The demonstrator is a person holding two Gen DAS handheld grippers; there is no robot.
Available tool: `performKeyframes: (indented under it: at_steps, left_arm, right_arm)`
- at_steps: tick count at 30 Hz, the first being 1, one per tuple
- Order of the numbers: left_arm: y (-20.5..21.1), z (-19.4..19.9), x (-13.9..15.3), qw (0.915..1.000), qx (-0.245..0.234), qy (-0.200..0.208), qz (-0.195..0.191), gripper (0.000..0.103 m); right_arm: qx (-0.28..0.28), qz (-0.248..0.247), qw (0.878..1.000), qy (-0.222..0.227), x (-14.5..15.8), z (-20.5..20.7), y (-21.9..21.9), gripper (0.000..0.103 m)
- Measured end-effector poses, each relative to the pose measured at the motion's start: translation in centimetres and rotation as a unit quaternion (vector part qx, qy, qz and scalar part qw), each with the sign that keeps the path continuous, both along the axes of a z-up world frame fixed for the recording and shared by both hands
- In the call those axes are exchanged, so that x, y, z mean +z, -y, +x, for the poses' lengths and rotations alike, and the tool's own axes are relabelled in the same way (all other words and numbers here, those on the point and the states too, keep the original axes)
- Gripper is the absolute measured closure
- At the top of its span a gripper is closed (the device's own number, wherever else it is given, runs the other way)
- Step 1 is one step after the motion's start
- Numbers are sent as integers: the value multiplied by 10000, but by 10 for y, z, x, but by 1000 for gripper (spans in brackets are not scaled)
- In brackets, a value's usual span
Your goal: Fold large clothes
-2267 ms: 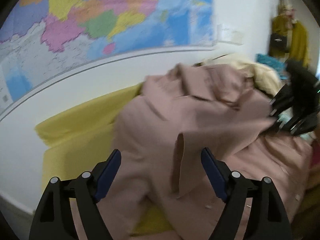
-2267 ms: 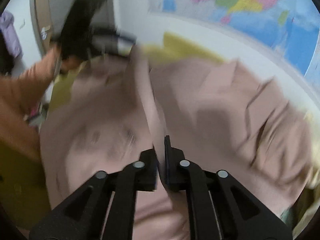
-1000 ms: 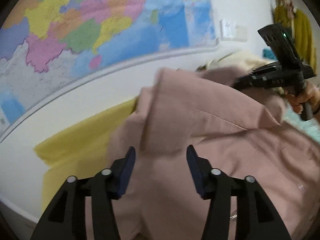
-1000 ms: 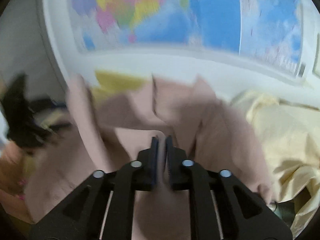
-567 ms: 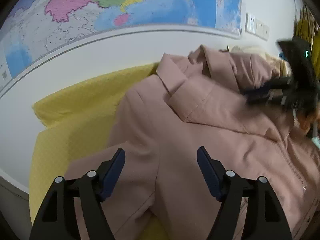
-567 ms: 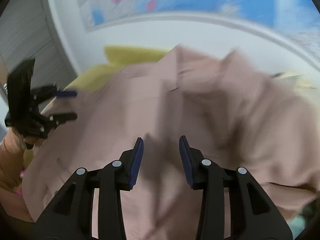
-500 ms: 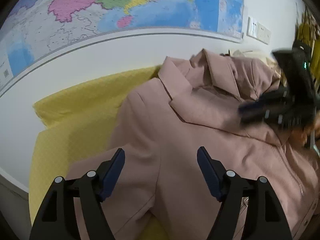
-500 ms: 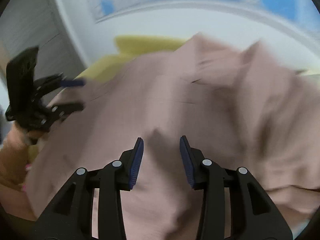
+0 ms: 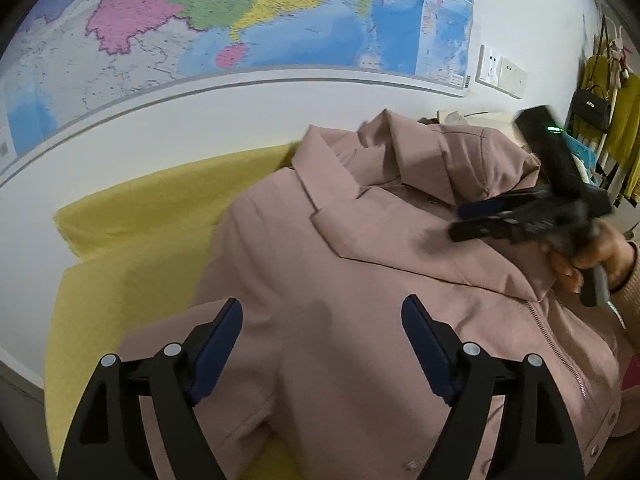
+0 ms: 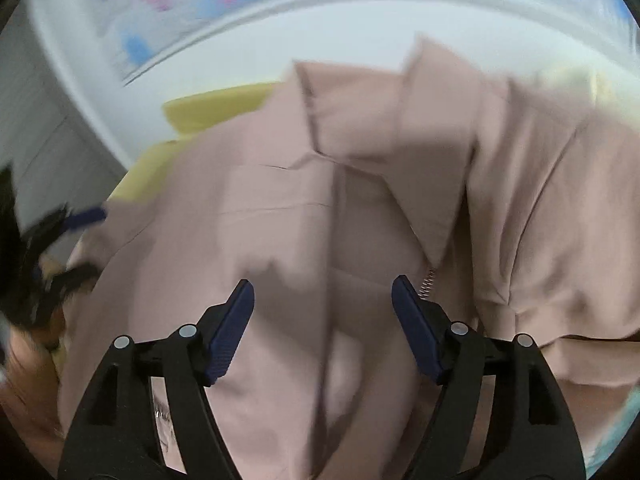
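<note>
A large dusty-pink coat (image 9: 360,280) with a collar, hood and zip lies spread on a yellow cloth (image 9: 152,208); it fills the right wrist view (image 10: 320,200) too. My left gripper (image 9: 322,320) is open and empty just above the coat's left side. My right gripper (image 10: 323,300) is open and empty over the zip below the collar. In the left wrist view the right gripper (image 9: 480,218) hovers over the coat's hood side. In the right wrist view the left gripper (image 10: 80,240) shows blurred at the left edge.
A map (image 9: 240,20) hangs on the white wall (image 9: 200,120) behind the yellow cloth. A cream garment (image 10: 580,76) lies past the coat's hood. A black bag (image 9: 592,106) and yellow clothes (image 9: 628,112) hang at the far right.
My right gripper let go of the coat and opened wide, then dropped toward the zip. My left gripper opened wider and stays low over the coat. The coat now lies spread flat.
</note>
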State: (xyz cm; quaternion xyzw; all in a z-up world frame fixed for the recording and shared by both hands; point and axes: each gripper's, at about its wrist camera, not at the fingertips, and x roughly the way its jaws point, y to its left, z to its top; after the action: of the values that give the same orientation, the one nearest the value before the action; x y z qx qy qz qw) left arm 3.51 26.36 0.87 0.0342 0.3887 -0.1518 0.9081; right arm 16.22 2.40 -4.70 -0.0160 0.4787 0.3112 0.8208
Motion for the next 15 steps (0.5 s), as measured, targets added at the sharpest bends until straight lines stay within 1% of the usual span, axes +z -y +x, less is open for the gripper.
performKeyframes:
  at_steps: [1, 2, 3, 4, 5, 6, 7, 8, 9, 10, 11, 12, 13, 14, 15]
  left_arm:
    - [2, 0, -1, 10000, -21, -14, -11, 24]
    - [5, -2, -2, 10000, -51, -29, -26, 24]
    - [6, -3, -2, 10000, -58, -36, -31, 24]
    - [6, -4, -3, 10000, -60, -42, -36, 24]
    - [6, -5, -3, 10000, -58, -51, -42, 24]
    - [4, -7, -2, 10000, -54, -46, -62, 24]
    - [2, -7, -2, 9999, -45, -43, -91, 24]
    - [-3, -8, 0, 9999, -5, -49, -160, 24]
    - [-7, -9, 0, 9997, 26, -59, -231, 24]
    - [-13, -9, 2, 9994, 66, -66, -326, 24]
    - [-18, -9, 3, 9991, 116, -72, -406, 23]
    - [-25, -9, 3, 9984, 191, -100, -525, 23]
    - [-29, -8, 4, 9979, 234, -123, -598, 23]
    - [-33, -8, 4, 9974, 271, -144, -650, 24]
    - [-37, -9, 5, 9967, 308, -176, -727, 24]
  right_arm:
    - [80, 81, 9999, -123, -5, 5, 0, 46]
    - [132, 79, 9998, -131, -8, 7, -1, 57]
    - [202, 92, 9997, -139, -11, 9, -6, 81]
    - [359, 221, 9989, -190, -11, 9, -15, 98]
    - [433, 320, 9984, -173, -2, 1, -11, 101]
    - [533, 336, 9980, -2, 7, -7, -12, 101]
    - [833, 287, 9957, 270, 16, -22, -19, 101]
    - [1037, 260, 9933, 435, 18, -36, -25, 101]
    - [1261, 220, 9900, 585, 22, -49, -30, 101]
    - [1632, 143, 9836, 750, 26, -69, -40, 101]
    - [1844, 89, 9793, 830, 26, -76, -52, 100]
    - [2138, -109, 9717, 1003, 24, -94, -63, 96]
    - [2297, -245, 9664, 1124, 22, -106, -68, 94]
    - [2541, -429, 9578, 1275, 16, -123, -77, 86]
    - [2712, -575, 9516, 1329, 11, -130, -85, 78]
